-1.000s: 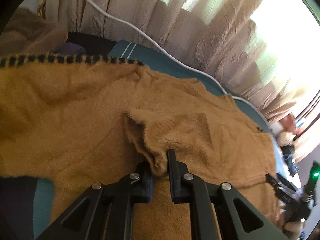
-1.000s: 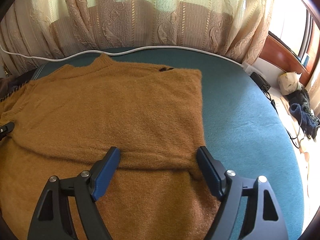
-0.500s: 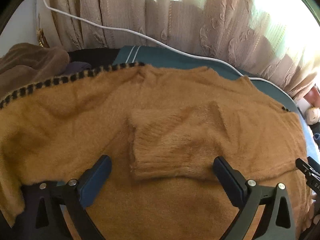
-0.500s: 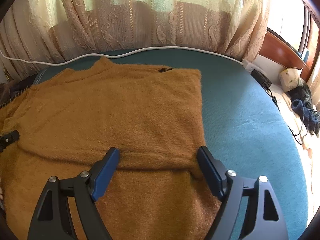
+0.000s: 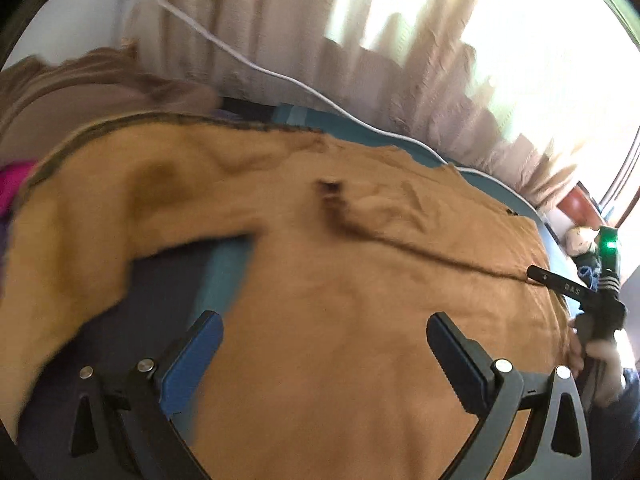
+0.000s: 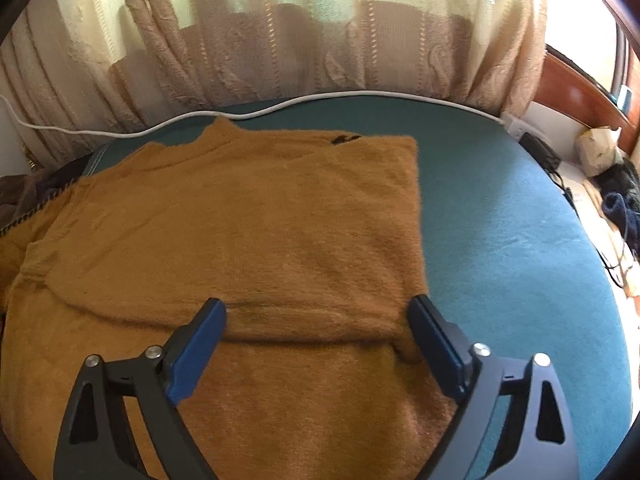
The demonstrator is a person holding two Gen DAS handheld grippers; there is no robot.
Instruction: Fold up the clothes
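A mustard-brown fuzzy sweater (image 6: 248,240) lies spread on a teal bed cover (image 6: 500,248), its right sleeve folded across the body. In the left wrist view the sweater (image 5: 340,300) fills the middle, with a dark-trimmed hem at the far left. My left gripper (image 5: 324,340) is open and empty just above the sweater's body. My right gripper (image 6: 316,328) is open and empty over the folded sleeve edge. The right gripper also shows in the left wrist view (image 5: 576,296) at the right edge.
Beige curtains (image 6: 280,40) hang behind the bed, with a white cable (image 6: 280,106) along their foot. Brown clothes (image 5: 100,80) and a pink item (image 5: 12,184) lie at the far left. A power strip (image 6: 540,148), tissue pack and dark clothes sit right.
My left gripper let go of the sleeve cuff, opened wide and drew back to the left. The sleeve now lies flat across the sweater. The right gripper barely moved.
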